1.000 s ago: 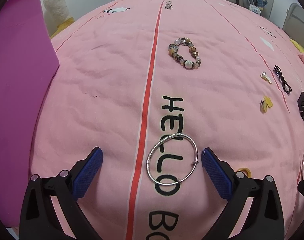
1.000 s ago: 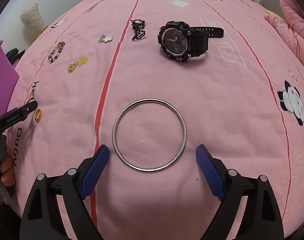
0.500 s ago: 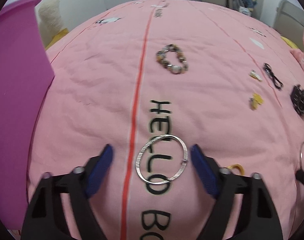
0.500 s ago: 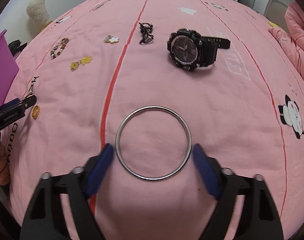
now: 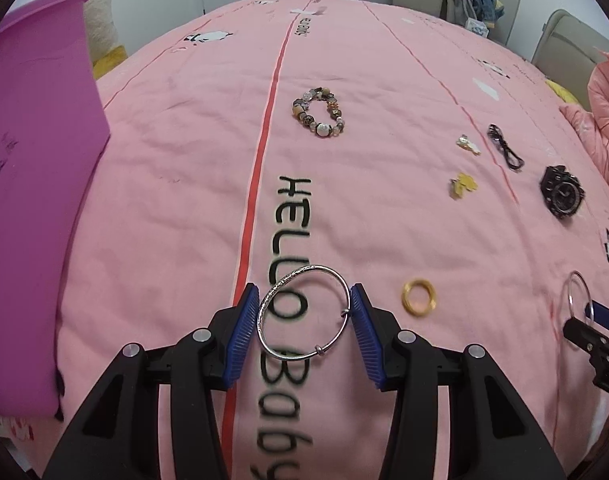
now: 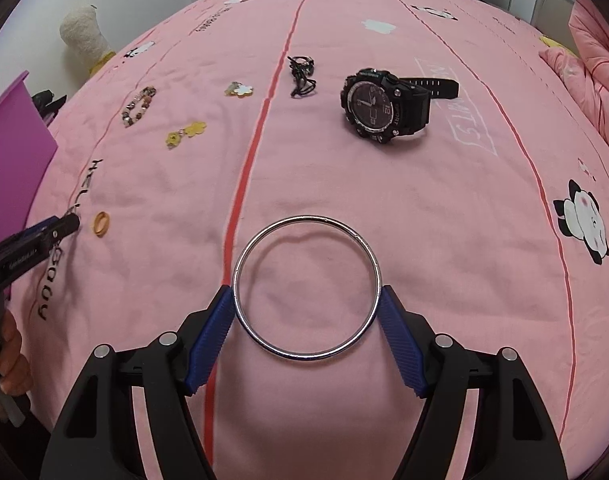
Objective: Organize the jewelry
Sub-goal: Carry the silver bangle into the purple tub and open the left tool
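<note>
A: Start with the left wrist view. What's new there?

B: The left gripper [image 5: 304,314] has just been closing. A second ago its fingers [image 5: 243,334] stood wide on either side of the silver bangle [image 5: 303,314] on the bed [image 5: 384,220]; now they press on both sides of it, so it's held, tilted up over the black lettering near the bed's near edge. I'd say the pickup is made and the carry comes next.

A: To where?

B: My guess is the purple box [image 5: 36,184] at the bed's left edge. The gold ring [image 5: 419,295] lies just right of the fingers, and the bead bracelet [image 5: 319,116] sits further up, beside the red stripe.

A: And the right wrist view?

B: The right gripper [image 6: 306,322] has closed in a bit as well. Its fingers [image 6: 208,340] were clear of the plain hoop [image 6: 306,288] a second ago; now they touch its rim on both sides, fairly wide apart since the hoop is big. The shadow under it suggests it's off the sheet.

A: Anything else lying about?

B: A black watch [image 6: 384,110] toward the far right, a black cord [image 6: 302,76] by the stripe, two flower charms [image 6: 186,133] left of it. All untouched, so plenty remains.

A: The room?

B: A pink cartoon-print sheet, rumpled; white walls behind, and clothes piled at the far right.
</note>
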Tool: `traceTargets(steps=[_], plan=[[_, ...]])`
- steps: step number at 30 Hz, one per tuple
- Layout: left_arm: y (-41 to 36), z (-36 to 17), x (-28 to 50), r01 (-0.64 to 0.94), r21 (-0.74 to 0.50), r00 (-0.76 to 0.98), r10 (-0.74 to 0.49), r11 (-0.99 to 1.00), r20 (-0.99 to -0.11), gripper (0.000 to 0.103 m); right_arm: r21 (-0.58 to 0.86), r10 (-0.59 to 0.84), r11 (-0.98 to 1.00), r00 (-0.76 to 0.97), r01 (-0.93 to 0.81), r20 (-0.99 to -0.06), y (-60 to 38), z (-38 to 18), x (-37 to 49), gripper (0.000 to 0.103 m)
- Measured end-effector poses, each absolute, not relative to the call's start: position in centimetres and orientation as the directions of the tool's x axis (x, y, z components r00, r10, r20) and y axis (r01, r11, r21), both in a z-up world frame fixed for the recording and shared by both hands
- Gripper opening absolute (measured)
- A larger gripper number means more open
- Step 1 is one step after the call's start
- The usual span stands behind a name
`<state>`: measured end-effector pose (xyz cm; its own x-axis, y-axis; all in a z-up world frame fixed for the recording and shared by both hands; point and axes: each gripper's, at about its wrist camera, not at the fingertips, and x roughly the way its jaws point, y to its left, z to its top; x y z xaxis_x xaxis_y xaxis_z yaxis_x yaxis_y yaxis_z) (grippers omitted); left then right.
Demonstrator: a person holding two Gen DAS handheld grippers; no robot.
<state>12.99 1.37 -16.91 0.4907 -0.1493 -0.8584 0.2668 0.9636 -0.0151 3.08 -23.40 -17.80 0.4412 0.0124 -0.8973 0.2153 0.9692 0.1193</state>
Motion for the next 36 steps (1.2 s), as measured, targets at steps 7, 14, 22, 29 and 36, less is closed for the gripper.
traceTargets(steps=[7,14,22,29,36], plan=[[2.2,-13.6,9.6,0.273,-0.042,0.513,-0.182,0.961,-0.839,0.046,0.147,0.038,0.969,0.47,0.198,-0.882,-22.5,-15.5,1.4,0.07],[3.2,-9.7,6.5,0.278,-0.119,0.525,-0.255,0.953,-0.812,0.046,0.155,0.058,0.976,0.507,0.152,-0.86,-20.5,-12.1,-0.1,0.07],[5.4,-4.4,4.3,0.26,-0.126,0.606,-0.264,0.957,-0.751,0.046,0.175,0.104,0.982,0.565,0.072,-0.819,-16.9,-7.5,-0.4,0.07],[9.4,1.6,4.1,0.198,-0.115,0.693,-0.222,0.973,-0.686,0.046,0.193,0.169,0.981,0.61,-0.026,-0.775,-12.8,-2.6,0.8,0.07],[16.1,6.4,4.9,0.073,-0.075,0.752,-0.105,0.994,-0.651,0.046,0.228,0.289,0.957,0.627,-0.178,-0.724,-6.2,1.7,4.1,0.07]])
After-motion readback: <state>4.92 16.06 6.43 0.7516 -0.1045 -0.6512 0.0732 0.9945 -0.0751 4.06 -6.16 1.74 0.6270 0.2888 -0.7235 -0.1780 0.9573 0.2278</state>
